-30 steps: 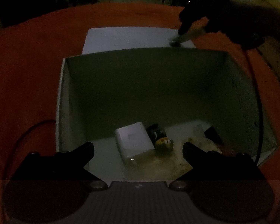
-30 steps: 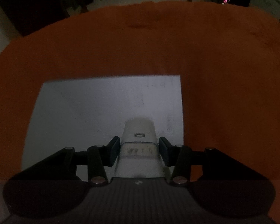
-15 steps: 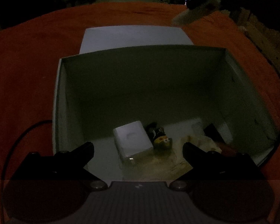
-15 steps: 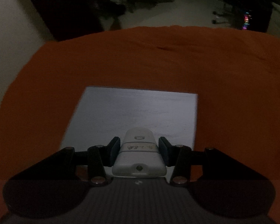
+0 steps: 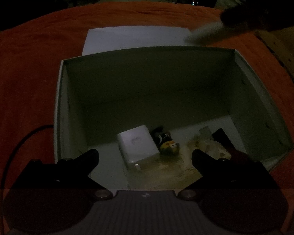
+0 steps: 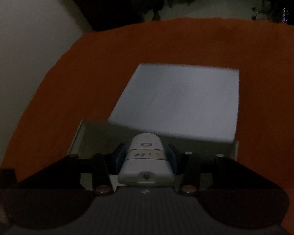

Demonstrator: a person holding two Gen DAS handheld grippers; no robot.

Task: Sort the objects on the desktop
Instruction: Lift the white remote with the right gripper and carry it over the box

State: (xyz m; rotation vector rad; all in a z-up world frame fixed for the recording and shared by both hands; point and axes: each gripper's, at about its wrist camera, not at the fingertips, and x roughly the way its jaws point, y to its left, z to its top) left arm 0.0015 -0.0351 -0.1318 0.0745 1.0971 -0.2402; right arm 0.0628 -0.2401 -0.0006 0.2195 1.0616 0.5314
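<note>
My right gripper is shut on a white remote-like device with a handwritten label, held above the far rim of the open white box. In the left wrist view the device shows blurred at the upper right, above the box's far right corner. My left gripper is open and empty over the near part of the box. Inside the box lie a white charger block, a small figurine and a dark flat object on a stained floor.
The white box lid lies flat on the orange tablecloth just behind the box; it also shows in the right wrist view. A black cable curves at the left. A wooden item sits at the right edge.
My right gripper has lifted the white device off the lid and carried it back toward the box, so the box rim now shows under it. My left gripper has stayed open over the box.
</note>
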